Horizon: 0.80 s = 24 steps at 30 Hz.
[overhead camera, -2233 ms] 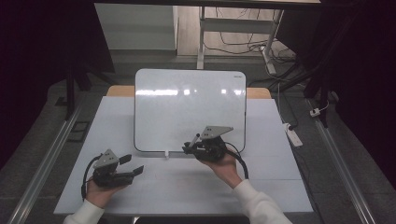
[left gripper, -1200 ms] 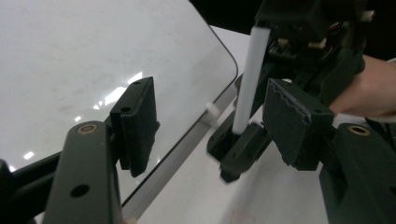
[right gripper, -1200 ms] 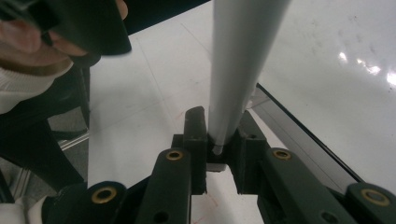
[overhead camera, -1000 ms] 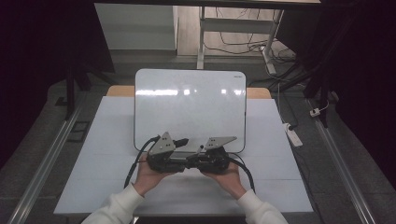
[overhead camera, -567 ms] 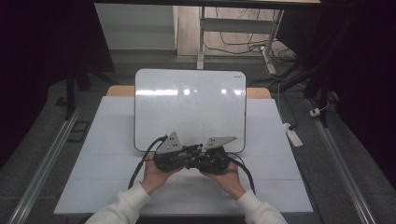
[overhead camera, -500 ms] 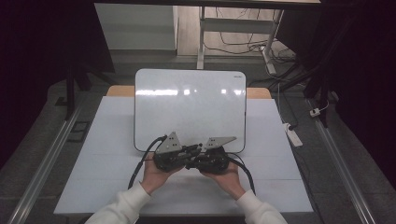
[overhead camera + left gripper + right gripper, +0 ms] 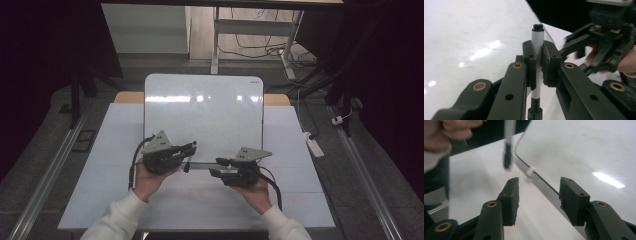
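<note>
We see the left gripper (image 7: 192, 146) clamped on a white marker pen (image 7: 537, 47); in the left gripper view the pads press on its barrel from both sides, with a black end above the jaws and a black end below. In the high view the marker (image 7: 187, 166) hangs from that gripper just over the near edge of the whiteboard (image 7: 205, 107), which lies flat on the white table (image 7: 300, 200).

A second ago the two grippers met nose to nose at the board's near edge. Now they stand apart: the left one has drawn toward the left with the pen, and the right gripper (image 7: 216, 167) sits off to the right, just in front of the board's edge.

The right gripper's jaws have just been opening; in the right gripper view they stand parted (image 7: 539, 196) with nothing between them, over the table and the board's rim. Beyond them we see the marker (image 7: 507, 145), blurred.
</note>
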### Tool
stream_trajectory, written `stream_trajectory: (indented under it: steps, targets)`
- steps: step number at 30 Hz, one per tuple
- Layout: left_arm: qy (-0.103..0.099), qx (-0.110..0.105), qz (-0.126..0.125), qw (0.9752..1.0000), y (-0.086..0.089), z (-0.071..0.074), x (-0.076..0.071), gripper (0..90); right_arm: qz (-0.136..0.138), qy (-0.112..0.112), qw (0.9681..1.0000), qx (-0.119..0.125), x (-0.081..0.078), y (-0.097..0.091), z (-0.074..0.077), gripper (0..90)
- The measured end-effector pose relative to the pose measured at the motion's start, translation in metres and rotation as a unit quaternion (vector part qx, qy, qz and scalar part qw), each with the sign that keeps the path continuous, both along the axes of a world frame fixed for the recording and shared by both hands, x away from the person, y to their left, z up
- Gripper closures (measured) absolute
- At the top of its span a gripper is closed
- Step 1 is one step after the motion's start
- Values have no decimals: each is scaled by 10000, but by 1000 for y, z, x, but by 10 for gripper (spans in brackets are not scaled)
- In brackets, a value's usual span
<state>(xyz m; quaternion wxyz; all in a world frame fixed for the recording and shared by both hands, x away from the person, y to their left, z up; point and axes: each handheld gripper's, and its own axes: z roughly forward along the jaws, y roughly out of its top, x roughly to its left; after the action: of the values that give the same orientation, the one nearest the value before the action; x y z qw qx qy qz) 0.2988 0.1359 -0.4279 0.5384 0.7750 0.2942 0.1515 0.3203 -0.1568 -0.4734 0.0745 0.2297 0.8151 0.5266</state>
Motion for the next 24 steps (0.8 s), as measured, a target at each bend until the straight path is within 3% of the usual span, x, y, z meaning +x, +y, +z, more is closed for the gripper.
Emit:
stream_trajectory:
  steps: [6,13,19,24]
  targets:
    - [46,-37,303,9995,27,8,4,812,-602,-209,9979,-102,-2,-58,-8,465]
    - [97,52,690,9976,54,28,25,812,-1369,-472,9890,-292,-15,-122,-11,448]
    - [282,337,1046,9935,70,55,61,811,-1778,-476,9823,-356,-23,-154,-16,438]
    - [605,497,1287,9886,80,66,93,811,-1897,-539,9799,-313,-22,-162,-15,445]
